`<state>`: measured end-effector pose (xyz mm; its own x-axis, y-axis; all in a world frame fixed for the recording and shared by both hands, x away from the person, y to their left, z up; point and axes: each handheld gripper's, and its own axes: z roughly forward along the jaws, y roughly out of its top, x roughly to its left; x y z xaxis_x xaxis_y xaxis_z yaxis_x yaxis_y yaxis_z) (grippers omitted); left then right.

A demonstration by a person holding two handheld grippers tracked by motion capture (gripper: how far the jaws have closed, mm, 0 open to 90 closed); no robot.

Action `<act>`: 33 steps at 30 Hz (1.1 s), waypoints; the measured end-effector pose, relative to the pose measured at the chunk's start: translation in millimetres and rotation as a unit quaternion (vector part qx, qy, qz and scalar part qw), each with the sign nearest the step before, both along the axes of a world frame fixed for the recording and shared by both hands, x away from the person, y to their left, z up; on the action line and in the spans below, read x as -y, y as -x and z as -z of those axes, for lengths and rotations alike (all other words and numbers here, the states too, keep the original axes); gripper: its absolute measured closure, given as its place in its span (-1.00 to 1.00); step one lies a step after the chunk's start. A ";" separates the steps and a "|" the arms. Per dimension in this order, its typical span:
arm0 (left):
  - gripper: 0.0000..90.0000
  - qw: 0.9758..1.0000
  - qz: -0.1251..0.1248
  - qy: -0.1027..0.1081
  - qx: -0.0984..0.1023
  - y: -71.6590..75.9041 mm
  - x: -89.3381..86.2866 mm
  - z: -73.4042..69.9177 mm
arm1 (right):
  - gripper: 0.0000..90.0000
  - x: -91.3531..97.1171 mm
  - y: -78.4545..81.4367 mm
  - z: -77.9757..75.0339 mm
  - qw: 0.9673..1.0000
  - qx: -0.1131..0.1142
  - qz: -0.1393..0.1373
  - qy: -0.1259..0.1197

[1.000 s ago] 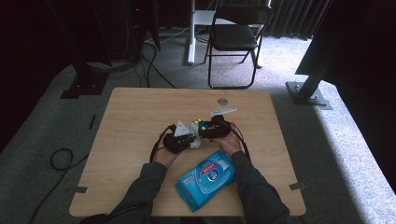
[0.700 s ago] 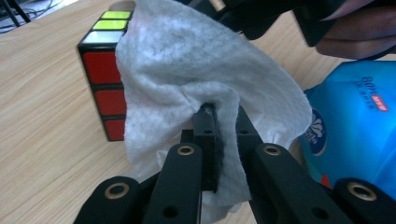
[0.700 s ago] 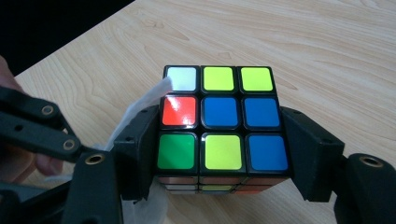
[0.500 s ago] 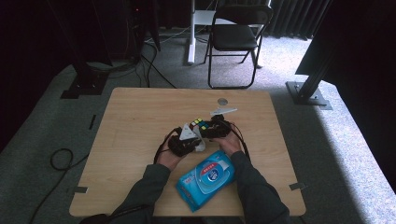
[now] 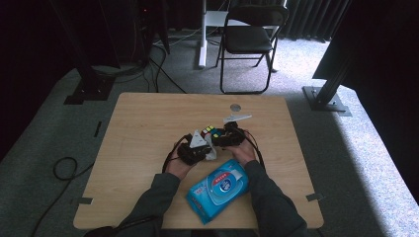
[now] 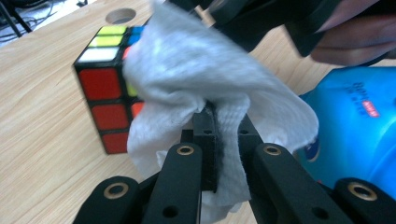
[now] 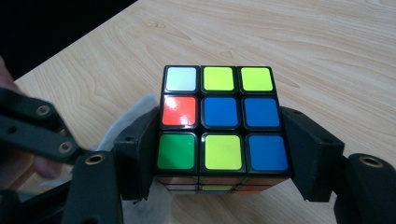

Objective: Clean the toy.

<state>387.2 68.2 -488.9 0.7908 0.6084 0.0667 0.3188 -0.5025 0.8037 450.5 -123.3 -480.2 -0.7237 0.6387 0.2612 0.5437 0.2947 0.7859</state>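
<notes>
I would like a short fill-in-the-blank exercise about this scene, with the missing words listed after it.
1. The right gripper holds a puzzle cube between its ____.
2. The left gripper is shut on a white ____.
3. The pack of wipes lying between the forearms is ____ in colour.
4. The centre square of the cube's top face is ____.

Missing words: fingers; wipe; blue; blue

A light wooden table [image 5: 148,128] with rounded corners stands on grey carpet [image 5: 365,148]. A small round hole [image 5: 235,107] sits near its far edge. A blue wipes pack [image 5: 219,190] lies flat on the near part of the top, tilted, just short of the near edge.
</notes>
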 end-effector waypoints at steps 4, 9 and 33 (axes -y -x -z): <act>0.89 1.000 -0.009 -0.003 0.000 -2.2 -5.7 0.3 | -0.24 0.3 0.0 0.1 1.000 -0.002 -0.001 -0.002; 0.89 1.000 -0.027 -0.004 -0.002 -6.5 -14.6 1.1 | -0.24 -0.1 1.0 -0.3 1.000 -0.002 -0.006 -0.002; 0.89 0.998 -0.059 0.016 -0.001 -12.2 -26.4 -1.5 | -0.24 -1.2 2.0 0.0 1.000 -0.002 -0.015 -0.002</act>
